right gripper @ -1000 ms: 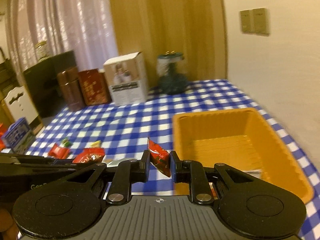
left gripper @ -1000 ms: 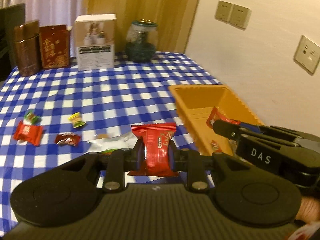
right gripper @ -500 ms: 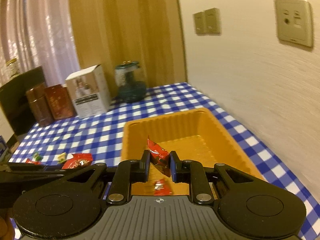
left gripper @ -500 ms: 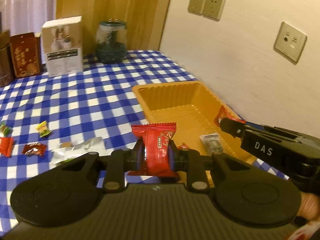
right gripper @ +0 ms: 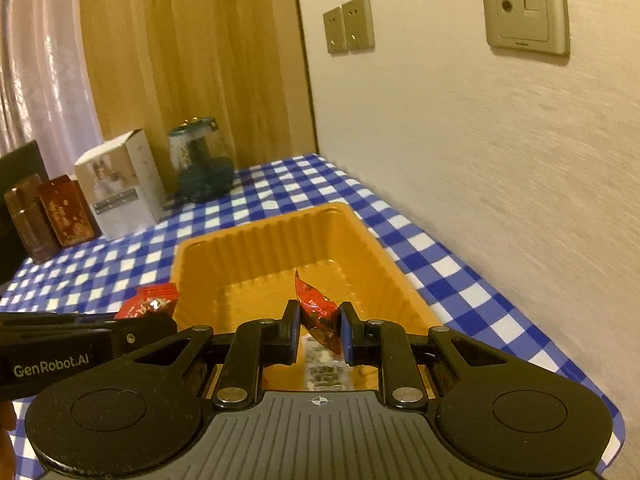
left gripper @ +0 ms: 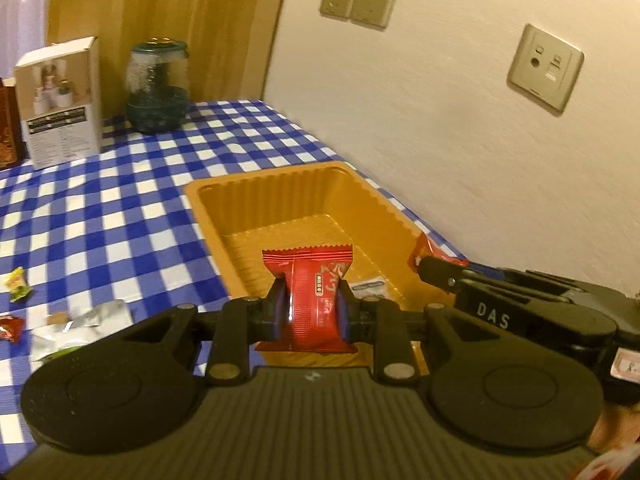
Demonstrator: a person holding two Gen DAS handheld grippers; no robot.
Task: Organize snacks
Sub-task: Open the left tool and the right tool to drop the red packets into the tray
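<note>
My left gripper is shut on a red snack packet and holds it over the near end of the orange tray. My right gripper is shut on a smaller red candy, over the same tray. The right gripper and its candy also show at the right of the left wrist view. The left gripper's packet shows at the left of the right wrist view. A pale wrapped snack lies on the tray floor.
Loose candies and a silvery wrapper lie on the blue checked cloth left of the tray. A white box, a glass jar and brown boxes stand at the back. The wall runs close along the tray's right side.
Both grippers have moved right and forward with their snacks, from over the cloth to over the orange tray. Both stay shut.
</note>
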